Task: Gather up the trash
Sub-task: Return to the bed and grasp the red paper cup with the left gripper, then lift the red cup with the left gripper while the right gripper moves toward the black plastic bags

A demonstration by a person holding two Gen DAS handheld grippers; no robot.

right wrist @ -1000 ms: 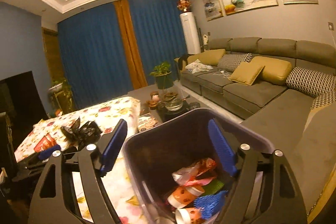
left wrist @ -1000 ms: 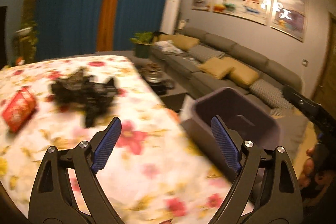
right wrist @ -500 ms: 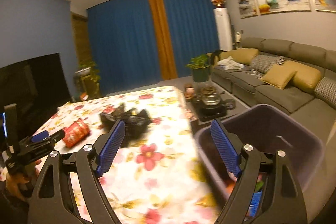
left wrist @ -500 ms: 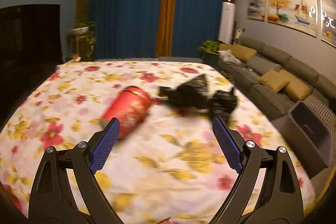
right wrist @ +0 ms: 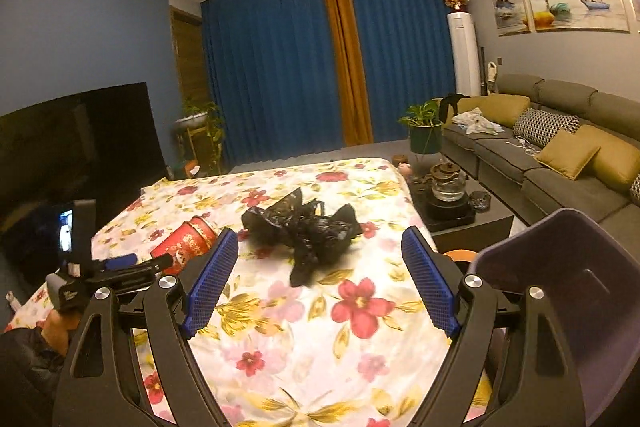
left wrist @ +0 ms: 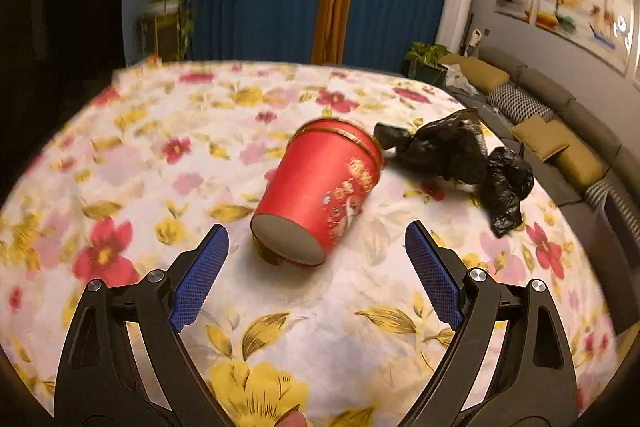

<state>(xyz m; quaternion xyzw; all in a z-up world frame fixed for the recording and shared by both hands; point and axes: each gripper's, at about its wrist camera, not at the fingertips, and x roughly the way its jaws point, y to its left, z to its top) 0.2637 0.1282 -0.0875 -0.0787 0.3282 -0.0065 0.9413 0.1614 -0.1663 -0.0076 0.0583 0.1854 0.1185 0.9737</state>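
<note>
A red paper cup (left wrist: pixel 320 193) lies on its side on the flowered tablecloth (left wrist: pixel 168 167), its grey base turned toward me. My left gripper (left wrist: pixel 316 255) is open just short of the cup, the base lined up between its blue pads without touching. To the cup's right lies a crumpled black plastic bag (left wrist: pixel 466 157). In the right wrist view my right gripper (right wrist: pixel 320 263) is open and empty, hanging above the table with the black bag (right wrist: pixel 308 227) beyond its tips. The red cup (right wrist: pixel 186 243) and the left gripper (right wrist: pixel 120 267) show at the left. A purple bin (right wrist: pixel 568 275) stands at the table's right edge.
A grey sofa (right wrist: pixel 560 155) with yellow cushions runs along the right wall. A low dark tea table with a glass kettle (right wrist: pixel 448 183) sits past the table's right edge. A dark TV (right wrist: pixel 76 147), potted plants and blue curtains (right wrist: pixel 280 67) stand behind.
Both grippers swung left, away from the bin and over the table. The left one closed in on the red cup, which now lies just ahead of its open fingers.
</note>
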